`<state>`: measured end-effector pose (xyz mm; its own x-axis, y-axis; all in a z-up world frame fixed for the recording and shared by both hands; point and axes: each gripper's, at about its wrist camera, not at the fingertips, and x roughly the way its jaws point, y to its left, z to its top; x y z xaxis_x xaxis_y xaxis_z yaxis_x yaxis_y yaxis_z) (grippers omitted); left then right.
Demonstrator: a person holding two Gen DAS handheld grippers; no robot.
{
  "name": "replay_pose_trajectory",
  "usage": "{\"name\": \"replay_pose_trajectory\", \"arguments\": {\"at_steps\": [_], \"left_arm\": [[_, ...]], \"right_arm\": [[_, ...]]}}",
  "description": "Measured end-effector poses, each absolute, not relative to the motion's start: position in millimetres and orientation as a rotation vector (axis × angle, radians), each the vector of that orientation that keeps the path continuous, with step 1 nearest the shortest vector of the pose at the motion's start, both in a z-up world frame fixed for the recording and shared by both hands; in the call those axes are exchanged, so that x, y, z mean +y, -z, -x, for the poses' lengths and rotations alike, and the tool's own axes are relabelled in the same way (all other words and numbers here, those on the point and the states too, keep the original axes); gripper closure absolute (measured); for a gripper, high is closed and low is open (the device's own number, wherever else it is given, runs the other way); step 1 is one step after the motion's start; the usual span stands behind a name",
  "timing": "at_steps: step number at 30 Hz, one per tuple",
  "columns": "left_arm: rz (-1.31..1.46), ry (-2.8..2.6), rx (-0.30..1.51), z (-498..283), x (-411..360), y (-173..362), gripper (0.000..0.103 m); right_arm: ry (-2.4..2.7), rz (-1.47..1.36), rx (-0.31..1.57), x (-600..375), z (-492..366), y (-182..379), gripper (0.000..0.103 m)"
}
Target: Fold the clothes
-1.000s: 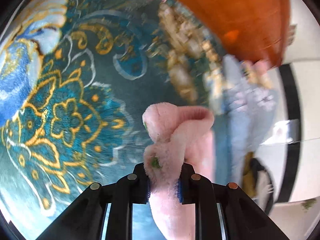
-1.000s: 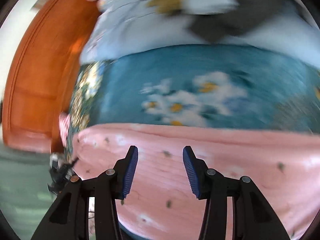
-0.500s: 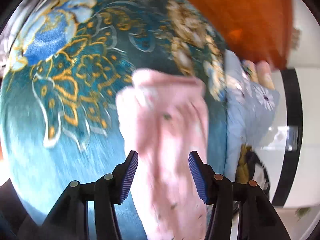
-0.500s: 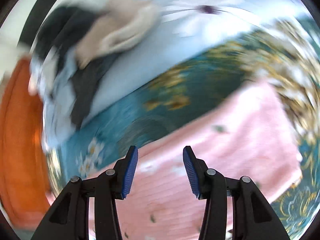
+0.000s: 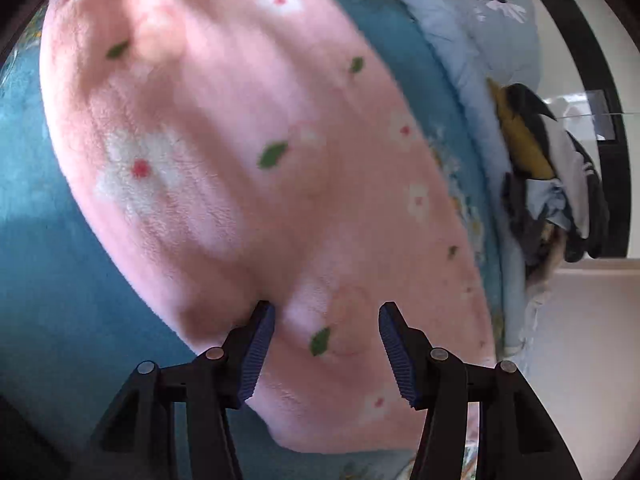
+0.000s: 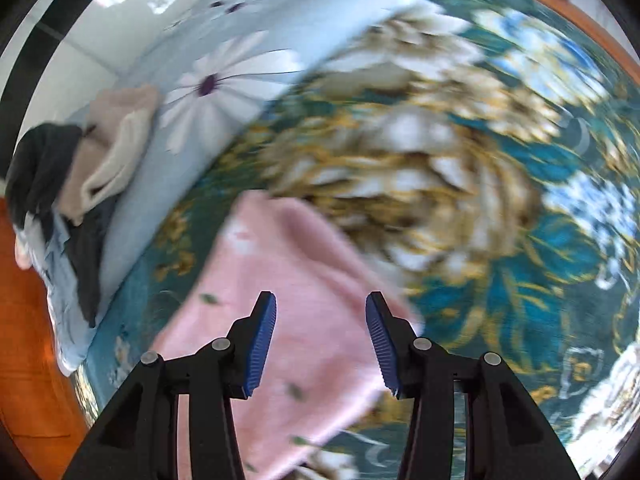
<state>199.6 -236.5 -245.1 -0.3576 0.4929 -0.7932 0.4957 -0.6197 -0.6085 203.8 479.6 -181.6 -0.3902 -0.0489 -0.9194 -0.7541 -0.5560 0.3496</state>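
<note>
A pink fleece garment (image 5: 240,168) with white flowers and green leaves lies folded on the teal patterned bedspread (image 5: 48,264). My left gripper (image 5: 326,338) hovers just over its near end with jaws apart; the cloth lies below them, not pinched. In the right wrist view the same pink garment (image 6: 280,280) stretches away under my right gripper (image 6: 321,334), which stands open above it with nothing between its blue pads (image 6: 262,344).
A pale blue daisy-print quilt (image 6: 240,56) runs along the bed's far side. A heap of dark, beige and yellow clothes (image 5: 548,184) sits on it, also seen as a heap of clothes (image 6: 80,168) at the left. An orange wooden bed frame (image 6: 28,360) borders the bed.
My left gripper let go of the bunched pink cloth and opened, and the garment now lies flat under it. My right gripper stayed open and swung across the garment.
</note>
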Motion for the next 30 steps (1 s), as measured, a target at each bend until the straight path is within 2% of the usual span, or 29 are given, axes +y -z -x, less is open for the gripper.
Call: {"name": "replay_pose_trajectory", "arguments": {"at_steps": [3, 10, 15, 19, 23, 27, 28, 29, 30], "left_arm": [[-1.71, 2.143, 1.504, -206.0, -249.9, 243.8, 0.045], [-1.686, 2.176, 1.462, -213.6, -251.7, 226.5, 0.044], [-1.683, 2.149, 1.496, -221.0, -249.2, 227.3, 0.044], [-1.685, 2.167, 1.488, -215.9, -242.4, 224.1, 0.043], [-1.715, 2.194, 1.462, -213.3, -233.1, 219.9, 0.043], [-1.713, 2.206, 1.45, -213.6, -231.1, 217.5, 0.043], [-1.708, 2.201, 1.452, -213.8, -231.7, 217.7, 0.043], [-1.703, 2.195, 1.457, -214.4, -232.4, 218.2, 0.043], [-1.7, 2.195, 1.461, -215.4, -233.1, 218.1, 0.043]], "right_arm": [[-1.973, 1.371, 1.201, 486.0, -228.3, 195.1, 0.055], [-1.938, 1.323, 1.411, 490.6, -246.8, 225.7, 0.055], [-1.996, 1.359, 1.382, 487.8, -237.9, 217.1, 0.055], [-2.036, 1.374, 1.477, 486.0, -235.2, 211.4, 0.055], [-2.054, 1.462, 1.429, 476.3, -231.0, 218.1, 0.055], [-2.059, 1.413, 1.439, 481.0, -229.6, 222.8, 0.055], [-2.069, 1.407, 1.433, 481.5, -227.4, 221.7, 0.056], [-2.079, 1.402, 1.428, 482.1, -225.1, 220.6, 0.065], [-2.089, 1.4, 1.419, 482.3, -222.7, 219.4, 0.079]]}}
